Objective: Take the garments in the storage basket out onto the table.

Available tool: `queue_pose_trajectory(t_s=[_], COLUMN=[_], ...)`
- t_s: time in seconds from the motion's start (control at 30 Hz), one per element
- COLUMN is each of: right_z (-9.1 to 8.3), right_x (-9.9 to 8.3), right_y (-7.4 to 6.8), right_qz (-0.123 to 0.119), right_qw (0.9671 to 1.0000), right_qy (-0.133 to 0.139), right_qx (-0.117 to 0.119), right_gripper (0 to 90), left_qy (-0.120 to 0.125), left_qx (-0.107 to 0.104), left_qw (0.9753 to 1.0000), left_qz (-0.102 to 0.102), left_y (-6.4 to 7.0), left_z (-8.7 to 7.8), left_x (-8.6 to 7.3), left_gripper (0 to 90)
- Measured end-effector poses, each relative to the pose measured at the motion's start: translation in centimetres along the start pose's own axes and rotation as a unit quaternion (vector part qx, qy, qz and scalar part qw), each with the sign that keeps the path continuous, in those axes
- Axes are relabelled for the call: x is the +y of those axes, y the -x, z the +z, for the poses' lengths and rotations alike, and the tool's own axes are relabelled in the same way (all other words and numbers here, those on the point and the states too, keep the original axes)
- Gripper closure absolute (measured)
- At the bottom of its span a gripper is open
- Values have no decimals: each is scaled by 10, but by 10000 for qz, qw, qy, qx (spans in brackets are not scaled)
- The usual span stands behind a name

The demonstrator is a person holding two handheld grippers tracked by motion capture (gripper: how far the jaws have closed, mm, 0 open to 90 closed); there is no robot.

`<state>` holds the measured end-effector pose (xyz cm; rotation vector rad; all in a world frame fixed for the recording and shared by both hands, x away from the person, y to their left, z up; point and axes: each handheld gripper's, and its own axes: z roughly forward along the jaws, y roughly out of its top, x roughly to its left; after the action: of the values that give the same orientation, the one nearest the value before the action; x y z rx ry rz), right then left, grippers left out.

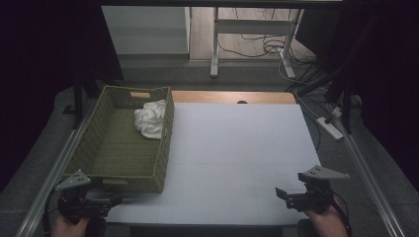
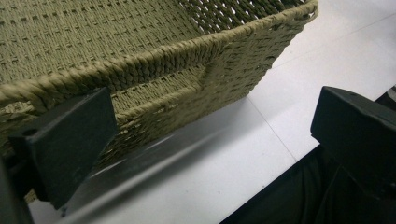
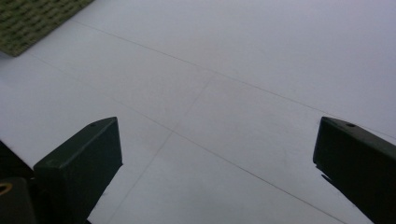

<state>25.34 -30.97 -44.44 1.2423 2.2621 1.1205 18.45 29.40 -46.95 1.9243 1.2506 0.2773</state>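
- Left hand-held gripper (image 1: 112,200) sits at the near left edge of the bench (image 1: 237,148), jaws spread wide, nothing between them. In the left gripper view one jaw is just beside the near wall of the woven basket (image 2: 196,70), close to its handle slot.
- Right hand-held gripper (image 1: 282,194) hovers low over bare bench at the near right, jaws also wide apart, holding nothing.
- White cloth (image 1: 151,118) lies crumpled inside the basket, against the far right wall, well apart from both grippers.
- Risk 1: left jaw is so close to the basket wall that a forward push probably shoves the whole basket up the bench instead of clearing the rim. Basket looks light, likely slides easily.
- Risk 2: reaching the cloth means going over the near rim and across the basket. A low approach could snag a jaw in the weave or the handle slot.
- Risk 3: cloth is bunched against the wall. A pinch there could catch the wicker along with the fabric and lift or tilt the basket.
- Risk 4: a shallow pinch on a loose fold may slip out, or the cloth drags over the rim and hangs up.
- Room is dim, so I can't tell the fold layout well.
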Motion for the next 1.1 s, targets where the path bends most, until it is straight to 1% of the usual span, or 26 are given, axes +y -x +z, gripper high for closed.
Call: queue_pose_trajectory(t_s=[0.03,0.1,0.23,0.43,0.57,0.73,1.0,1.1], right_z=[-1,-2,-1,1,2,2,4,4], right_x=[0,0,0,1,1,1,1,1], right_y=[1,1,-2,0,0,1,2,2], right_qz=[18,-28,-109,-29,-45,0,21,52], right_qw=[10000,9998,9998,9997,9997,9996,9995,9994], right_qy=[16,64,76,-37,-69,-109,-165,-178], right_qx=[89,188,177,249,248,264,263,275], right_gripper=[16,15,15,15,15,15,15,15], left_qy=[-14,-38,-114,-146,-133,-100,-49,17], left_qx=[12,26,30,-1,-30,-87,-35,-19], left_qw=[10000,10000,9999,9999,9999,9998,9994,9994], left_qz=[10,27,65,88,92,137,339,344], left_y=[0,1,2,2,2,3,7,6], left_z=[0,1,2,3,2,2,-3,-6], left_x=[0,0,1,1,1,2,5,5], left_gripper=[0,0,0,0,0,0,0,0])
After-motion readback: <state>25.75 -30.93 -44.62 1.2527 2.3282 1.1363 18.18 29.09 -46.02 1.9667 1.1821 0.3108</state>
